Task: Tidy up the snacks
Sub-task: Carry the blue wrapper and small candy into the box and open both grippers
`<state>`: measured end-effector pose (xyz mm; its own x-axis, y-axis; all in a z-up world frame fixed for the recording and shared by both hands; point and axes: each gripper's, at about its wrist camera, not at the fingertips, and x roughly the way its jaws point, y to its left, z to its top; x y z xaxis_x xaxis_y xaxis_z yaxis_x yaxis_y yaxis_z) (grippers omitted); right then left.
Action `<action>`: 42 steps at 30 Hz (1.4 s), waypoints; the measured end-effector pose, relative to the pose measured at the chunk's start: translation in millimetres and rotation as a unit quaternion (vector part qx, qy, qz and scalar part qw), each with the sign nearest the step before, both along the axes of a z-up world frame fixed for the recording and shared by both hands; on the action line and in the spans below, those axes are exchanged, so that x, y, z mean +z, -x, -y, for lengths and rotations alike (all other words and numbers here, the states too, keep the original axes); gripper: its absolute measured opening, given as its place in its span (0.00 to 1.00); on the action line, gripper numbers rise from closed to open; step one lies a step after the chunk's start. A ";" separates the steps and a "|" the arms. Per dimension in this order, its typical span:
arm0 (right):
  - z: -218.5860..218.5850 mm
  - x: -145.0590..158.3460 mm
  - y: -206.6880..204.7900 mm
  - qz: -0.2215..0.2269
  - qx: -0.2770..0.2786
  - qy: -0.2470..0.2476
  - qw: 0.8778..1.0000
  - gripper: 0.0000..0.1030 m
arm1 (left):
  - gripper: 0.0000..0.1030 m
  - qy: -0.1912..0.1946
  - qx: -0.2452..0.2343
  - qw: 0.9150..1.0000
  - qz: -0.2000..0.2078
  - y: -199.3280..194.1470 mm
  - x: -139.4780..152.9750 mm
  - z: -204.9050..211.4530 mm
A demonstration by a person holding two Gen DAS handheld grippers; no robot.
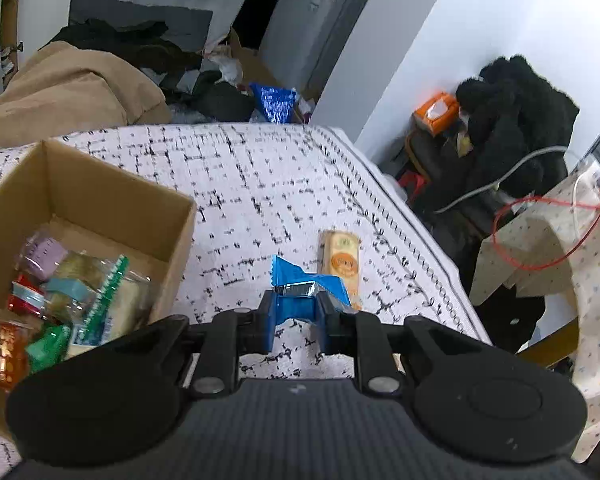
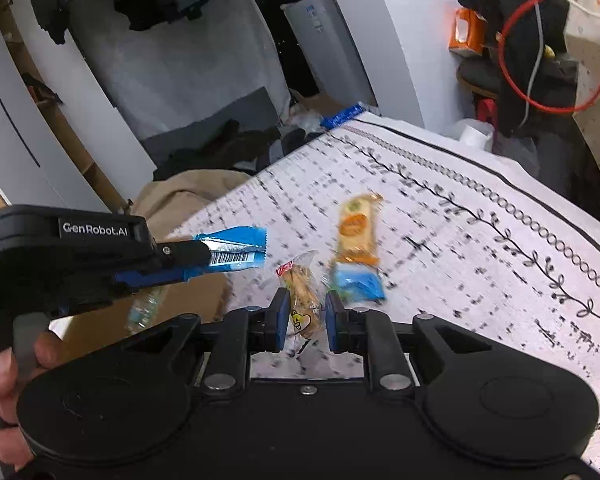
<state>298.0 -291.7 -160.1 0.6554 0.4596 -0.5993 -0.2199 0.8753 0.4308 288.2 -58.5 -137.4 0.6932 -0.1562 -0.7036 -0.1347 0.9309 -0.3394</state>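
Observation:
My left gripper is shut on a blue-wrapped snack, held above the white black-flecked tablecloth. To its left is an open cardboard box with several wrapped snacks inside. An orange-yellow snack bar lies flat just beyond the blue wrapper. In the right wrist view my right gripper is shut on a clear-wrapped biscuit snack, lifted off the cloth. Ahead of it lie the orange-yellow bar and a small light-blue packet. At the left, the left gripper carries the blue snack above the box.
A beige coat and dark clothes lie beyond the table's far edge. On the right, a chair holds a black fleece, an orange tissue pack and a red cord. A person's hand grips the left gripper's handle.

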 end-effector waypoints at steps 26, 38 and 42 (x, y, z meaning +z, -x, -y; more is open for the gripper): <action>-97.7 58.7 0.2 0.031 0.013 -0.004 0.999 0.18 | 0.19 0.060 0.097 0.992 0.054 32.4 44.3 -108.3; -149.9 55.2 -3.4 0.029 0.038 -0.003 0.999 0.18 | 0.07 0.098 0.129 0.986 0.044 34.0 36.6 -161.1; -162.2 49.1 -7.2 0.018 0.043 -0.005 0.999 0.18 | 0.07 0.105 0.140 0.984 0.037 31.9 30.0 -171.5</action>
<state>305.2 -129.5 -111.0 0.6343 0.5203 -0.5718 -0.3090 0.8486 0.4294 256.2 113.0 -107.4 0.7773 -0.0892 -0.6227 -0.3432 0.7694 -0.5386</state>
